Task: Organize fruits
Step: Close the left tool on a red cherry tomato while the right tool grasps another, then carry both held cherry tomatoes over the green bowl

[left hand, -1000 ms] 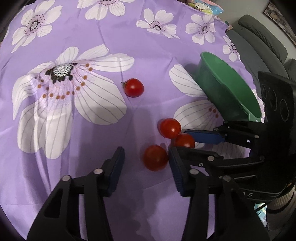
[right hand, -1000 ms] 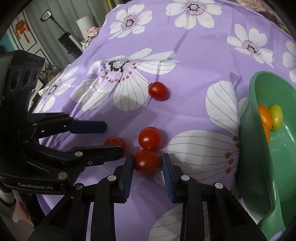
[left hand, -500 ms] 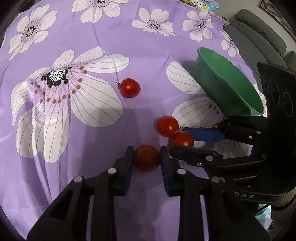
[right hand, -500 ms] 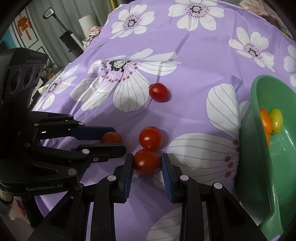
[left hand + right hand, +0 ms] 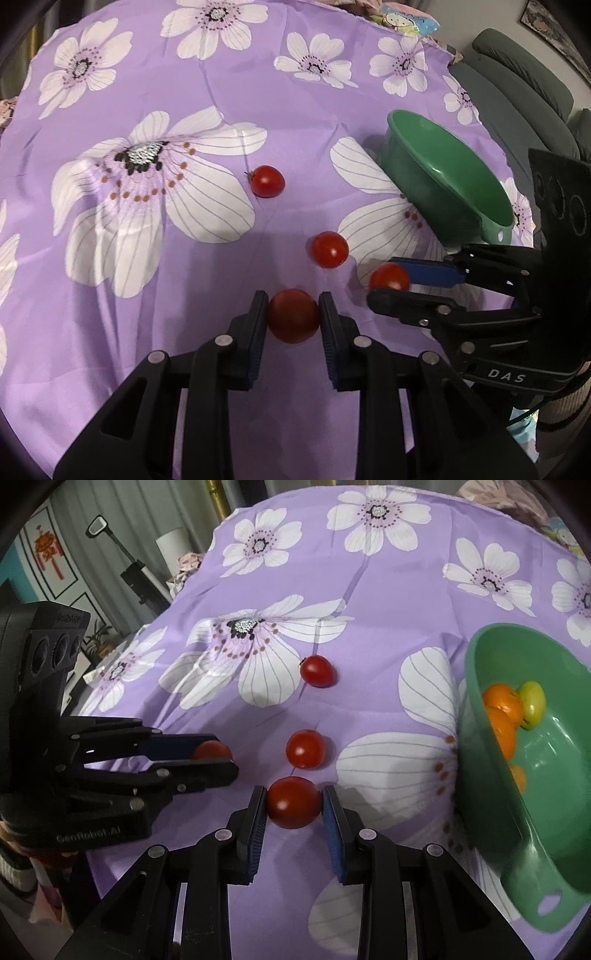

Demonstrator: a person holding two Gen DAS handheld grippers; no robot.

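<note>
The left gripper [image 5: 293,314] pinches one tomato [image 5: 293,316] low over the purple cloth [image 5: 184,277]; the right gripper [image 5: 293,799] pinches another tomato [image 5: 294,802] just beside it. Two loose tomatoes [image 5: 306,748] [image 5: 316,671] lie farther off. The green bowl [image 5: 480,775] at right holds orange fruit [image 5: 503,716].

I'm working in what is looking like a home living room; a purple cloth with white flowers [image 5: 207,258] is covering the table; a grey sofa [image 5: 524,96] is sitting just beyond its far edge; a framed picture [image 5: 554,22] is hanging on the wall above it; from the right wrist I'm seeing a red knot ornament [image 5: 48,554], grey curtains [image 5: 122,506] and a small potted plant [image 5: 98,638].
</note>
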